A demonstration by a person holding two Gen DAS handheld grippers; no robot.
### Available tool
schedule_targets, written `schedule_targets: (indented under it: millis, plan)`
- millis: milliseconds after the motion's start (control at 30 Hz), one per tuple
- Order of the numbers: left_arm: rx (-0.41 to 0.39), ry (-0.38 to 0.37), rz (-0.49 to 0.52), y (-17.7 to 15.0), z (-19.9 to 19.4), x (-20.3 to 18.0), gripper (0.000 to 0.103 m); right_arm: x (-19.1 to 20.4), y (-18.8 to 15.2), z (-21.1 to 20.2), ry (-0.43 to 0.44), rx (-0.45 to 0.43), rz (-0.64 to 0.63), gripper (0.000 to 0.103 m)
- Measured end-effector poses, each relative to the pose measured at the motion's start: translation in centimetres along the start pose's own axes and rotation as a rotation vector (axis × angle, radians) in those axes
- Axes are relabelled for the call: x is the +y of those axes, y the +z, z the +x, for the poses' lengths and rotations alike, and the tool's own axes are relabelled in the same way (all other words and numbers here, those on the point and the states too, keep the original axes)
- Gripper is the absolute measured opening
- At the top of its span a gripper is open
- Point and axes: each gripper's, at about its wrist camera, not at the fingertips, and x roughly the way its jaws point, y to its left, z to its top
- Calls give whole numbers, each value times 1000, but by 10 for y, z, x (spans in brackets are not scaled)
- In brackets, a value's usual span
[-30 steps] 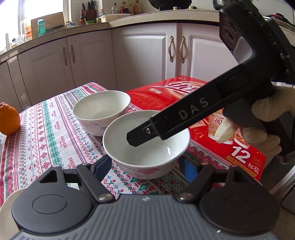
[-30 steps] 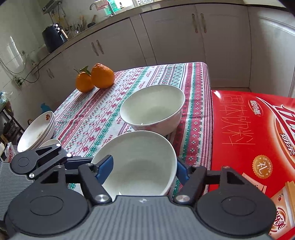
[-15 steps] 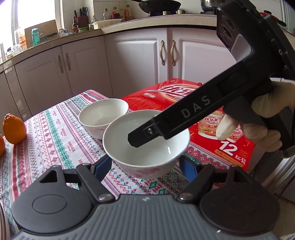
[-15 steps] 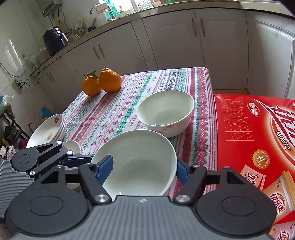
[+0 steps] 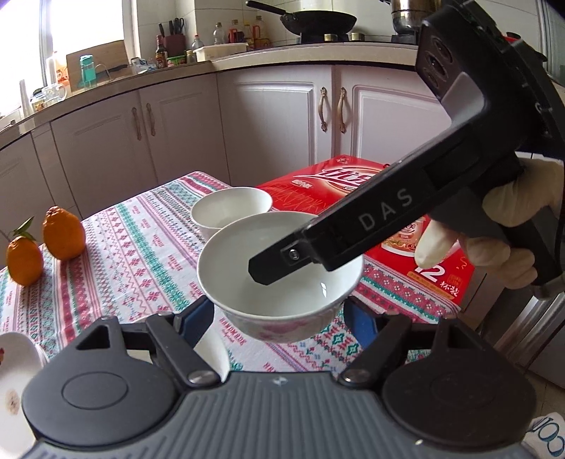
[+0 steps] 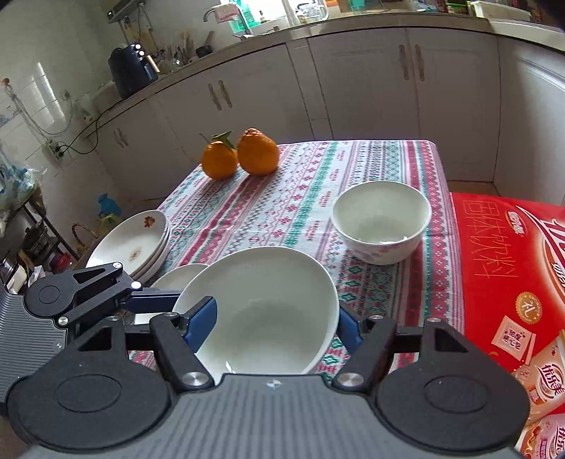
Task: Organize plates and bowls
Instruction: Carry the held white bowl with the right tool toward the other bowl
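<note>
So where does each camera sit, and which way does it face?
Left wrist: on the left hand-held gripper, facing across the table to the stove cabinets; its fingers, the right hand-held gripper and gloved hand show.
Right wrist: on the right hand-held gripper, facing the oranges and counter; its fingers and the left hand-held gripper show.
Shared: raised bowl, second bowl, oranges, red box.

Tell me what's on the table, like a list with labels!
held bowl: white, lifted above the cloth
right gripper: shut on held bowl, one finger at each side
left gripper: fingers beside held bowl; grip unclear
other bowl: upright on the cloth, next to the box
plates: stacked at the cloth's left edge
oranges: two, side by side at the far end
box: red, right of the cloth
</note>
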Motion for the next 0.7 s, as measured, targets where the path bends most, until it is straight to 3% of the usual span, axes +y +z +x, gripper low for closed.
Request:
schedule_targets:
  millis: [700]
  plan:
    - [-7,133,-113,-28,-38,46,80,65,22,43,114,33,-127,76]
